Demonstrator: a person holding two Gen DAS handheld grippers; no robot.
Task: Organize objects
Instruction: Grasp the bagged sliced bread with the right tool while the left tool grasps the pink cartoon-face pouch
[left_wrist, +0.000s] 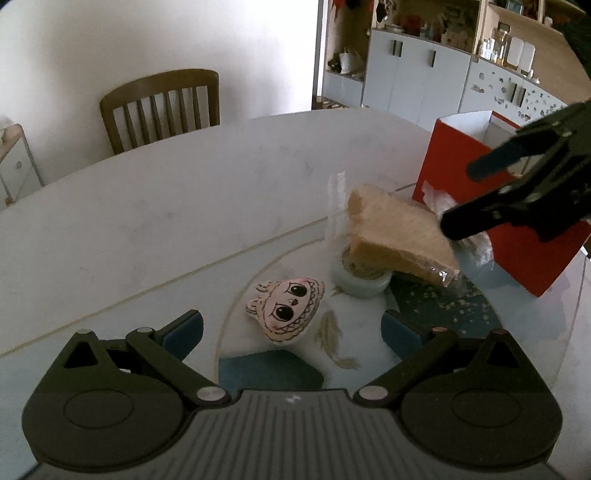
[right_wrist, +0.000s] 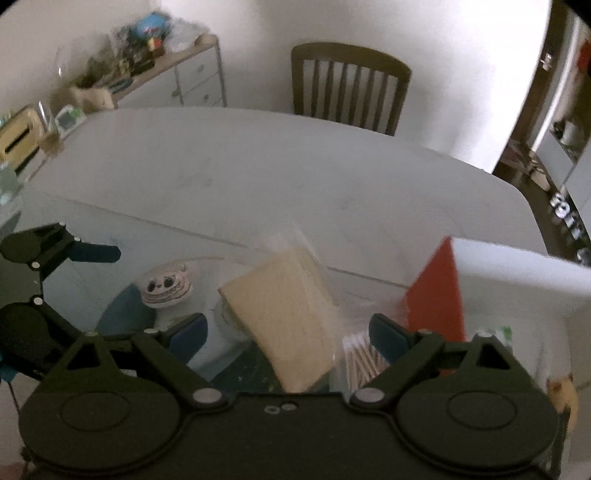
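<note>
Black, with blue pads, the left gripper (left_wrist: 291, 328) stands wide open and empty above the glass turntable (left_wrist: 517, 325); the cartoon-face plush (left_wrist: 286, 310) lies flat on the glass between and just ahead of its fingers, touching neither. The right gripper (right_wrist: 288, 332) is open as well. In its own view its jaws straddle the near end of a clear-wrapped pack of pale wooden sticks (right_wrist: 284, 317) without pressing it, while from the left wrist its tips seem to touch the pack's crinkled wrapper (whether they pinch that plastic I cannot tell).

Taking the plush as landmark: just beyond it and to its right in the left wrist view sits a roll of clear tape (left_wrist: 360, 282), and the stick pack leans tilted on top of that roll, one end raised. Further right of the plush, past the pack, stands an open red box (left_wrist: 476, 206) with a white inside, on the turntable's edge. A second small bundle of thin sticks (right_wrist: 360, 360) lies by the right gripper's right finger, close to the box. Well behind the plush, the white table (left_wrist: 166, 192) stretches to a wooden chair (left_wrist: 162, 107) at the wall.
</note>
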